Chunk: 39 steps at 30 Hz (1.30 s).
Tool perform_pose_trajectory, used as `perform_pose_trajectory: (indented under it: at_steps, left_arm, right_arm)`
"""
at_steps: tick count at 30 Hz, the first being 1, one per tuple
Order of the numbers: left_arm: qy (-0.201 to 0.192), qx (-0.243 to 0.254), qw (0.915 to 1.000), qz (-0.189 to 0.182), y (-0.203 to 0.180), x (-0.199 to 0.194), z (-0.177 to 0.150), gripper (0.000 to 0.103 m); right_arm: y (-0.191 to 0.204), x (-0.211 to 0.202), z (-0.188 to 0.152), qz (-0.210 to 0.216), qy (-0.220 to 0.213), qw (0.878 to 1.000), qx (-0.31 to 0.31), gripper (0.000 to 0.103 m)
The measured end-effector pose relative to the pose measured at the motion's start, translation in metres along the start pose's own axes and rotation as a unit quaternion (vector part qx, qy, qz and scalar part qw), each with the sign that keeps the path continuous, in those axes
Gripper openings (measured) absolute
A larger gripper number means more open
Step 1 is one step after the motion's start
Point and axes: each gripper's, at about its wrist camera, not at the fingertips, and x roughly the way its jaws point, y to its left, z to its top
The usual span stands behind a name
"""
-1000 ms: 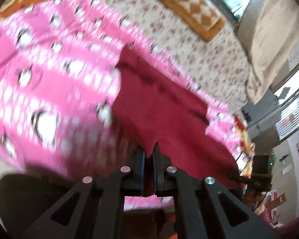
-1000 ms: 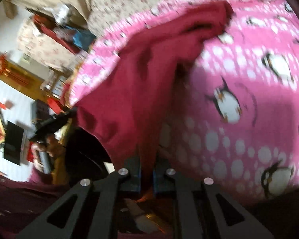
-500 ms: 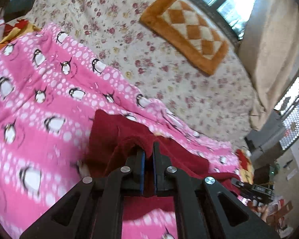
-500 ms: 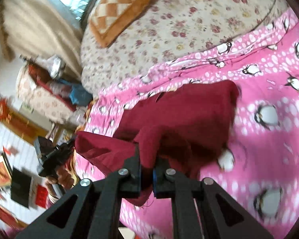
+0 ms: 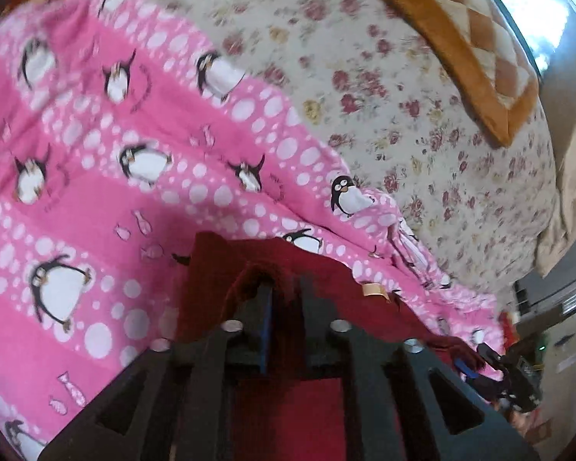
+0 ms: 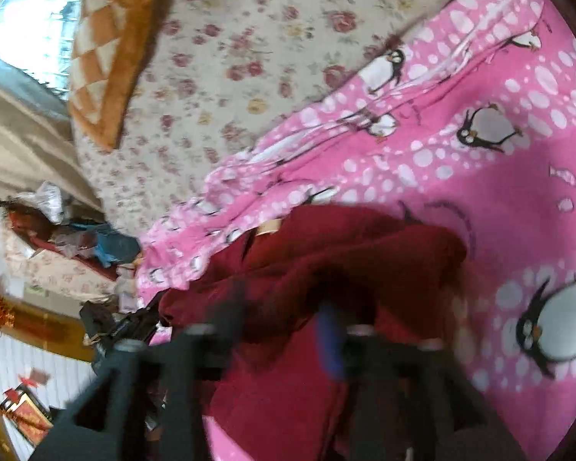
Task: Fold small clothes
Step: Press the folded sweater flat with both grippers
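Note:
A dark red garment (image 5: 326, 299) lies on a pink penguin blanket (image 5: 96, 161). My left gripper (image 5: 286, 288) has its jaws slightly parted with a red cloth edge looped over and between them. In the right wrist view the same garment (image 6: 345, 253) is bunched into a fold. My right gripper (image 6: 284, 307) is blurred, its jaws wide apart, with red cloth lying across them. A tan label (image 6: 268, 226) shows on the garment.
A floral bedspread (image 5: 364, 77) covers the bed beyond the blanket. An orange checked mat (image 5: 460, 46) lies at the far side by the window. Clutter and furniture (image 6: 57, 238) stand beside the bed at the left of the right wrist view.
Both grippers carried the red garment forward and down onto the blanket, folding it over. Both jaws, clamped shut before, have now parted, the right one widely.

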Motion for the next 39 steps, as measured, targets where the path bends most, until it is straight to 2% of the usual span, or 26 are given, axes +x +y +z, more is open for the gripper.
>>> perform_pose_trajectory:
  at_steps: [2,3,5,8,10,12,14,16,17,18,20,24,26,29,31,34,39]
  left_arm:
    - [-0.004,-0.005,1.0000,-0.001,0.004,-0.007,0.000,0.019]
    - [-0.012,0.002,0.9999,-0.002,0.003,-0.015,-0.002,0.022]
    - [-0.016,0.011,0.9997,-0.014,0.001,-0.029,-0.005,0.032]
    - [-0.020,0.028,0.9990,-0.027,-0.004,-0.053,-0.018,0.036]
    - [-0.021,0.046,0.9984,-0.025,-0.006,-0.066,-0.033,0.038]
    - [-0.017,0.051,0.9983,-0.022,-0.004,-0.072,-0.046,0.038]
    - [-0.008,0.044,0.9987,-0.025,0.002,-0.074,-0.063,0.038]
    - [0.001,0.039,0.9990,-0.020,0.007,-0.070,-0.075,0.038]
    - [0.006,0.036,0.9992,-0.015,0.010,-0.067,-0.080,0.038]
    - [0.009,0.030,0.9995,-0.011,0.014,-0.066,-0.086,0.038]
    - [0.010,0.023,0.9996,-0.015,0.019,-0.068,-0.094,0.038]
    - [0.004,0.021,0.9994,-0.027,0.031,-0.070,-0.109,0.038]
    - [0.017,0.012,0.9993,-0.030,0.035,-0.064,-0.112,0.038]
    - [0.029,0.006,0.9981,-0.054,0.036,-0.065,-0.114,0.038]
    - [0.015,0.029,0.9973,-0.066,0.031,-0.075,-0.117,0.038]
    - [0.007,0.059,0.9954,-0.075,0.024,-0.081,-0.119,0.038]
    - [0.040,0.083,0.9943,-0.054,0.018,-0.062,-0.121,0.038]
  right_arm:
    - [-0.002,-0.010,0.004,0.012,-0.026,1.000,0.009,0.064]
    - [-0.002,-0.022,0.003,0.020,-0.041,0.999,0.011,0.064]
    - [0.005,-0.034,-0.005,0.025,-0.039,0.999,-0.011,0.064]
    - [0.023,-0.050,-0.039,-0.019,-0.012,0.996,-0.085,0.064]
    - [0.029,-0.057,-0.067,-0.032,0.009,0.991,-0.126,0.064]
    - [0.033,-0.055,-0.093,-0.063,0.030,0.985,-0.160,0.064]
    - [0.034,-0.045,-0.115,-0.101,0.032,0.975,-0.193,0.062]
    - [0.029,-0.032,-0.125,-0.097,0.051,0.975,-0.195,0.042]
    - [0.028,-0.023,-0.129,-0.091,0.066,0.974,-0.196,0.011]
    - [0.028,-0.019,-0.132,-0.093,0.067,0.973,-0.200,0.006]
    - [0.031,-0.026,-0.136,-0.090,0.058,0.972,-0.207,0.005]
    - [0.028,-0.067,-0.147,-0.071,0.039,0.973,-0.217,0.005]
    - [0.016,-0.068,-0.147,-0.095,0.043,0.973,-0.206,0.005]
    - [0.000,-0.057,-0.149,-0.089,0.057,0.978,-0.181,0.005]
    - [0.002,-0.058,-0.152,-0.081,0.046,0.979,-0.183,0.008]
    - [0.004,-0.058,-0.154,-0.068,0.044,0.981,-0.178,0.026]
    - [0.010,-0.049,-0.156,-0.083,0.042,0.977,-0.192,0.027]
